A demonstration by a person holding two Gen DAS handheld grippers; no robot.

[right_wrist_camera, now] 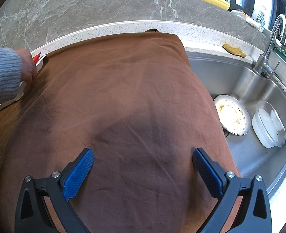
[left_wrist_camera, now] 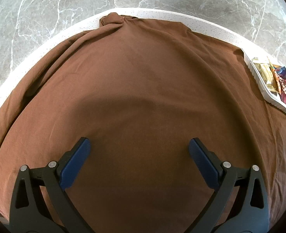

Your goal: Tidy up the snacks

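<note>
Left wrist view: left gripper (left_wrist_camera: 139, 147), black frame with blue textured pads (left_wrist_camera: 76, 164), jaws spread wide, nothing between them. It points down at a plain brown cloth (left_wrist_camera: 143, 81) that covers most of a white speckled countertop (left_wrist_camera: 51, 38). Cloth is bunched into a small knot-like fold at its far edge. Behind the counter, a grey marble-pattern wall (left_wrist_camera: 65, 5).

Task items: a white ribbed plastic tray (left_wrist_camera: 259, 81) sits on the cloth at the far right of this view, near the counter's back edge, well apart from the left gripper. It holds assorted snack packets (left_wrist_camera: 275, 75): gold, orange, blue and red wrappers, packed close together. Print on them too small to read.

Right wrist view: right gripper (right_wrist_camera: 143, 156), same build, jaws also wide apart and empty, over bare brown cloth. At the left edge, a hand (right_wrist_camera: 27, 66) in a grey-blue knitted sleeve (right_wrist_camera: 1, 73) is at the white tray, a red packet (right_wrist_camera: 37, 57) showing just beside it. Whether the hand touches the tray, cannot tell.

To the right of the cloth: a stainless steel sink (right_wrist_camera: 259, 155) with a chrome tap (right_wrist_camera: 273, 44). In the basin, a soiled round white plate (right_wrist_camera: 232, 114) and a clear plastic container (right_wrist_camera: 269, 124) of cloudy liquid, just beside each other. A yellow rag (right_wrist_camera: 234, 50) lies on the counter behind the sink
</note>
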